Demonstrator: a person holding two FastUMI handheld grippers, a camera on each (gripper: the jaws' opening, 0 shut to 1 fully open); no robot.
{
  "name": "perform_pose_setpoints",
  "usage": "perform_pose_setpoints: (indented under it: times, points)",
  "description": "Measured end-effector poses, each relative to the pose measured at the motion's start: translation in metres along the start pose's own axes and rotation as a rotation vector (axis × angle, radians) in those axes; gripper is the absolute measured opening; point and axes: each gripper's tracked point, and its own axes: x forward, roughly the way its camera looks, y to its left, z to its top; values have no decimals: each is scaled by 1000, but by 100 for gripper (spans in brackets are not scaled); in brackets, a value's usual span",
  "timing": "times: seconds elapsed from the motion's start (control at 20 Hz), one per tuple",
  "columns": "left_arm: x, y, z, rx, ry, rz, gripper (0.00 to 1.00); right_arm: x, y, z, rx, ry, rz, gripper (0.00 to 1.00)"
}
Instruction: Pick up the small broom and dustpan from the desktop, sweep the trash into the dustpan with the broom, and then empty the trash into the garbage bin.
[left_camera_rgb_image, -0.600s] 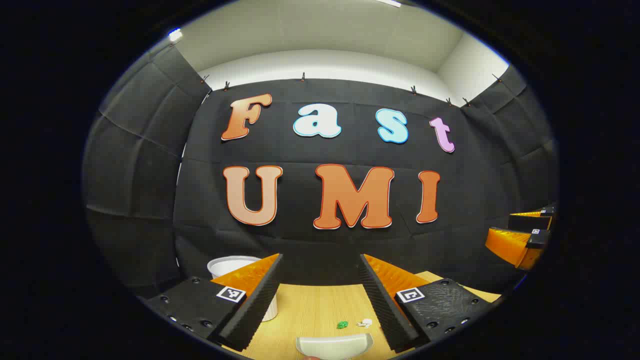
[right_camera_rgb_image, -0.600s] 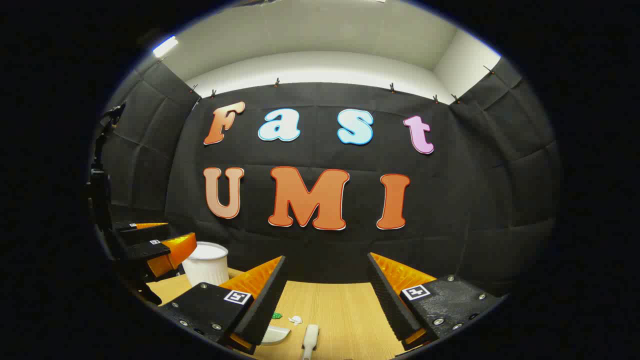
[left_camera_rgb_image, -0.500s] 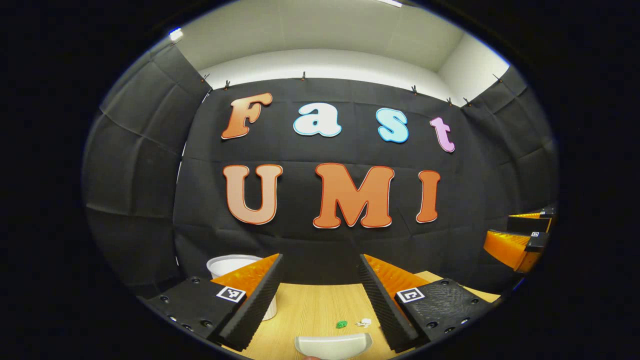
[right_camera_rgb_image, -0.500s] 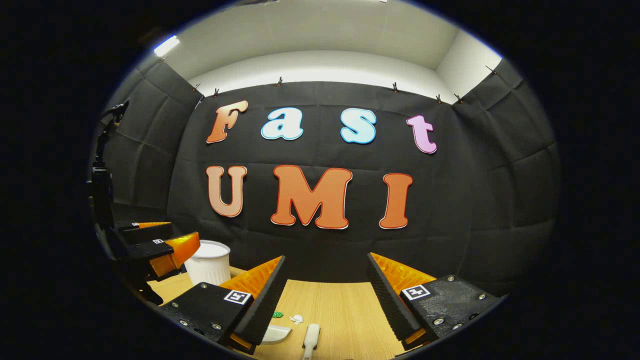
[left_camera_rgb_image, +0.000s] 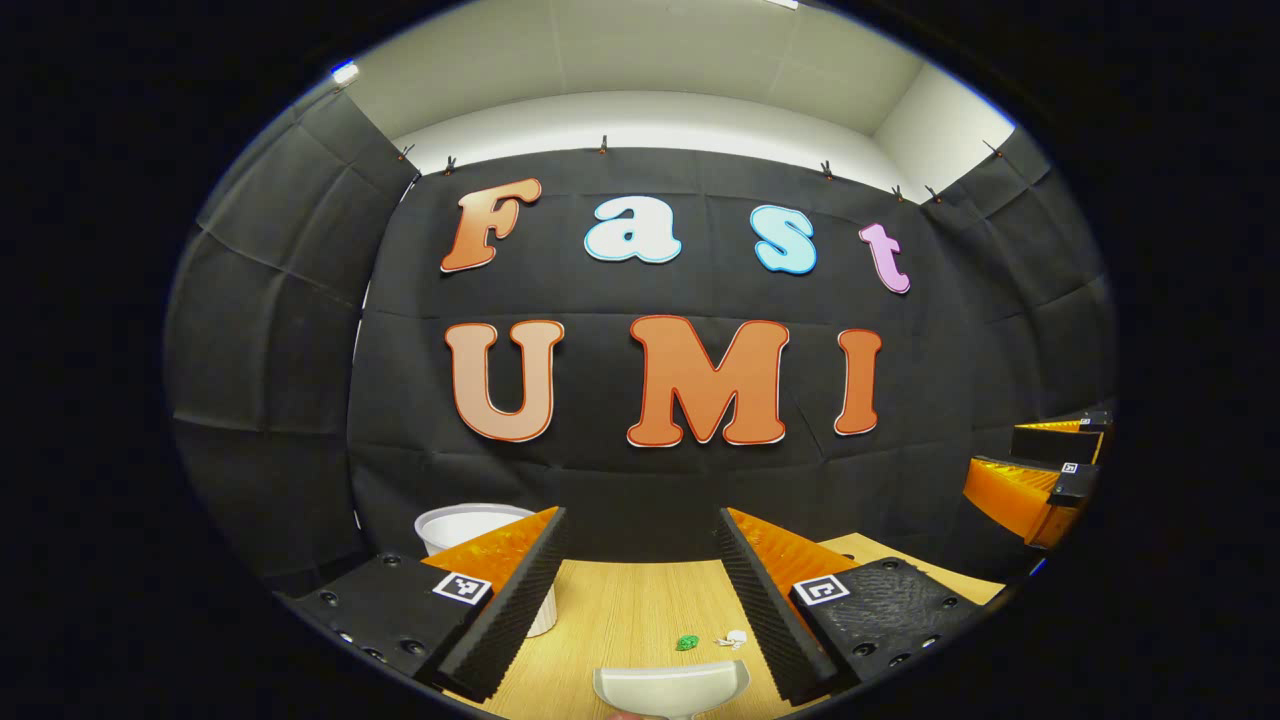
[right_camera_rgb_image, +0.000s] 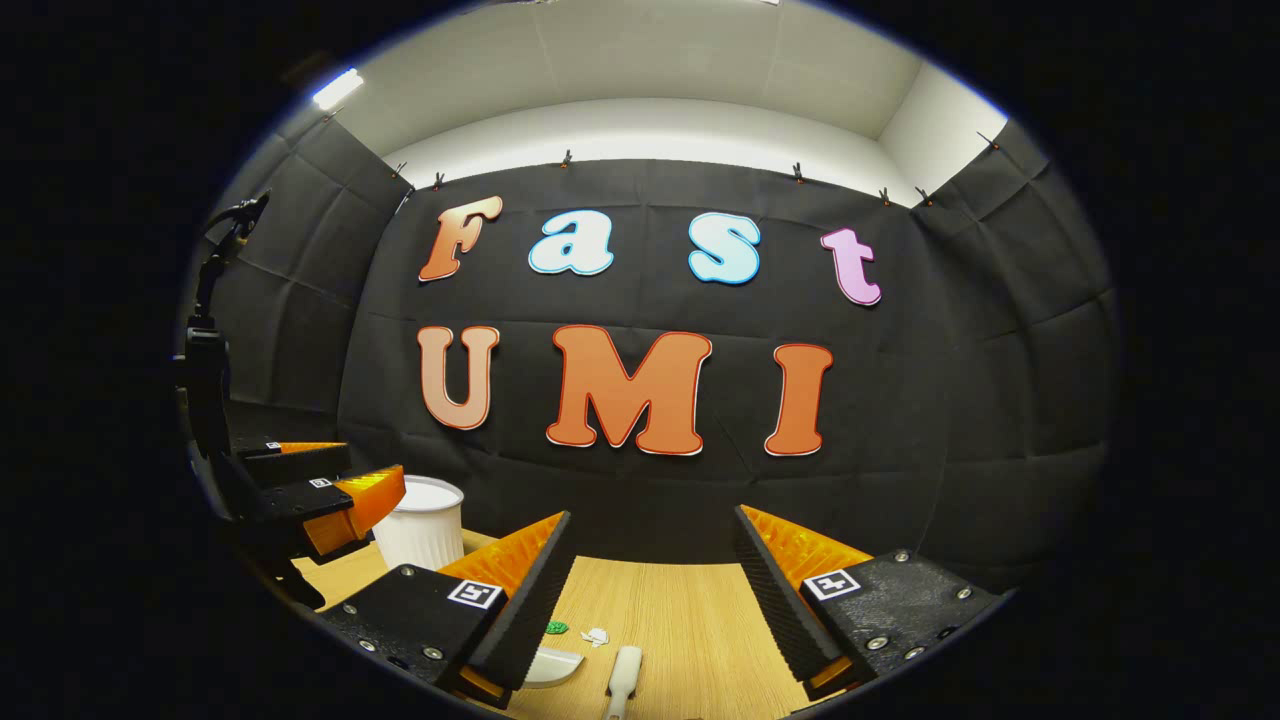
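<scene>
Both of my grippers hang spread and empty over the desk (left_camera_rgb_image: 620, 610).

Left gripper view: left gripper (left_camera_rgb_image: 640, 545) above dustpan (left_camera_rgb_image: 670, 688), scraps (left_camera_rgb_image: 710, 640) beyond it, bin (left_camera_rgb_image: 470, 525) left, contents unseen. Right gripper view: right gripper (right_camera_rgb_image: 655, 545); broom (right_camera_rgb_image: 622, 680) right of dustpan. Everything sits slightly lower than before.

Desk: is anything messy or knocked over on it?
Only the trash: a green scrap and a white scrap lie loose on the desk, just beyond the dustpan. The bin stands upright; nothing looks broken.
</scene>
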Motion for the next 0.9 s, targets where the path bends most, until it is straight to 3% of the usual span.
perform_pose_setpoints:
  times: [0.9]
  points:
    - [-5, 0, 1, 15, 4, 11, 93, -4, 2, -1, -5, 8, 16, 94]
